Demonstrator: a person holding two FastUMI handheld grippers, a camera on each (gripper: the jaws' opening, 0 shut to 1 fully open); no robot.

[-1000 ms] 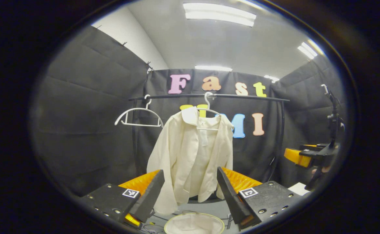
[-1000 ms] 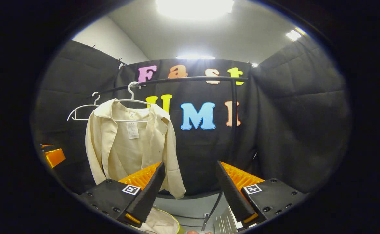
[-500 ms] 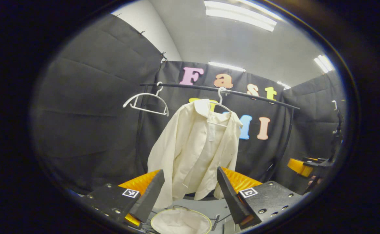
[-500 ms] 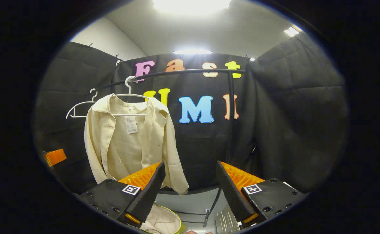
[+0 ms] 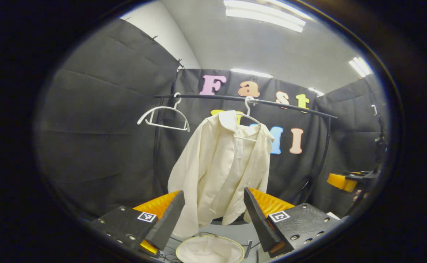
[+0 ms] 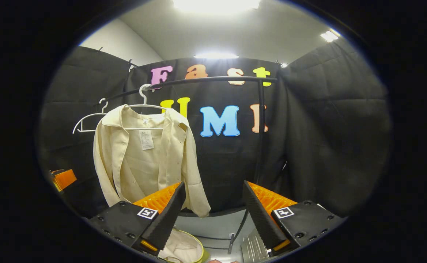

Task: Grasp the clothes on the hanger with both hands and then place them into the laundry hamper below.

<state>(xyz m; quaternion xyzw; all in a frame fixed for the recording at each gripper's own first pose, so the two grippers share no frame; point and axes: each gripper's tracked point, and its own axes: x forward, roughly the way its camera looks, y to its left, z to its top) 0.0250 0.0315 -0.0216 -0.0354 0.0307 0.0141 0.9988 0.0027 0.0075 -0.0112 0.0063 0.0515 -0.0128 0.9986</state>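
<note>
A cream shirt (image 5: 222, 168) (image 6: 144, 157) hangs open on a white hanger (image 5: 248, 113) (image 6: 144, 106) from the black rail (image 5: 290, 107) (image 6: 213, 79). Below it stands the laundry hamper (image 5: 210, 250) (image 6: 182, 248), round with a yellow-green rim and pale lining. My left gripper (image 5: 213, 219) is open, well short of the shirt, with the shirt's lower half seen between its fingers. My right gripper (image 6: 213, 215) is open too, to the right of the shirt and apart from it. Far right in the left gripper view, the right gripper (image 5: 347, 180) shows at a distance.
An empty white hanger (image 5: 164, 117) (image 6: 87, 122) hangs on the rail left of the shirt. The rack's black upright (image 6: 261, 128) stands right of the shirt. Black cloth walls close the booth on three sides. A camera stand (image 5: 380, 135) rises at the far right.
Both views shifted slightly: the shirt sits a little lower and nearer in the left gripper view and a little further left in the right gripper view. Both grippers stayed open.
</note>
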